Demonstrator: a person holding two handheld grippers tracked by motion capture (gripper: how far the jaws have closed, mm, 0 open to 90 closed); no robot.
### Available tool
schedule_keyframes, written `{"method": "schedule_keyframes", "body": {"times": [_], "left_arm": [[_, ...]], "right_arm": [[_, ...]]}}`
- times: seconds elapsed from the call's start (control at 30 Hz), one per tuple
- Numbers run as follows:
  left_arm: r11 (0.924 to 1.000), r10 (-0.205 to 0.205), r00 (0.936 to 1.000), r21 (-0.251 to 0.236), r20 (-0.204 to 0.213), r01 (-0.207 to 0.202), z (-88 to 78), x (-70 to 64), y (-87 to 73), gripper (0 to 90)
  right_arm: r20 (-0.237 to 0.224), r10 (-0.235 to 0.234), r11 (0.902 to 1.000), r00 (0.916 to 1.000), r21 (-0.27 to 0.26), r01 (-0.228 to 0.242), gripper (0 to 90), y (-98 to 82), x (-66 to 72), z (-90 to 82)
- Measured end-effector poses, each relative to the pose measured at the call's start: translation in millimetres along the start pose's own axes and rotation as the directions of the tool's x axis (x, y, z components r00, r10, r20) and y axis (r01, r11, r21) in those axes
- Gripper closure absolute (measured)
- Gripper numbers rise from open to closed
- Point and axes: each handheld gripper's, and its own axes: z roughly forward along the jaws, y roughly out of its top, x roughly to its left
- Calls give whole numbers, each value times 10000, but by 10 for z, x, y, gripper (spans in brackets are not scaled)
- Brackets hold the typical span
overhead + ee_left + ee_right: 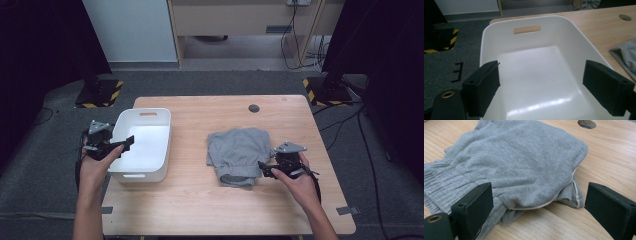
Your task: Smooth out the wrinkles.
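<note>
Lying folded on the right half of the table [200, 210], the grey garment [239, 152] is a soft sweat-fabric piece, bunched into a loose stack of layers with a ribbed elastic band showing at its near edge and a thin white seam line along its right fold. It looks light and limp, so it should sag and unfold if lifted from a single layer; in my judgement the safest hold is through the whole stack at the thick near-right corner, where the folded edges meet, or at the ribbed band, which gives the pads more bulk to bite. Its knit surface should not slip much between foam pads. The right gripper [266, 171] sits just beside that near-right corner, and in the right gripper view its fingers [475, 206] stand released and wide apart, framing the garment's edge [524, 170] without pressing on it. Well apart to the left, a white plastic bin [162, 145] rests on the table's left side, empty, with a slot handle in its far wall. The left gripper [125, 143] hovers over the bin's near-left rim, and the left gripper view shows its fingers [482, 85] spread open with nothing between them, looking down into the bin [534, 25]. Beyond the table lie grey carpet, cables and two yellow-and-black striped stand bases [100, 94].
</note>
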Motion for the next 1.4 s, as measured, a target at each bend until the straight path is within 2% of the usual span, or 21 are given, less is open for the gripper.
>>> {"method": "schedule_keyframes", "body": {"times": [0.13,0.23,0.6,0.83,0.97,1.1,1.4], "left_arm": [[9999,-129,9996,53,-246,130,24,92,-54,187],[9997,-20,9988,244,-481,31,47,145,-94,214],[9980,-459,9964,406,-708,489,79,339,-213,271],[9966,-723,9946,350,-747,750,75,448,-281,395],[9965,-675,9958,447,-624,704,117,458,-322,453],[9960,-612,9956,605,-715,655,161,461,-355,510],[9940,-776,9944,717,-721,828,182,525,-424,664]], "right_arm": [[-11,-3,10000,10000,1,3,84,-1,0,-1],[-18,66,10000,10000,5,-66,85,-1,2,-5],[-22,21,10000,10000,-19,-21,87,-6,-16,-6],[-55,27,10000,10000,42,-27,87,-9,-9,2],[-92,-10,10000,10000,65,11,87,-10,1,8],[-106,-28,10000,9999,85,29,87,-12,4,11],[-160,4,9999,9999,167,-2,87,-19,11,17]]}}
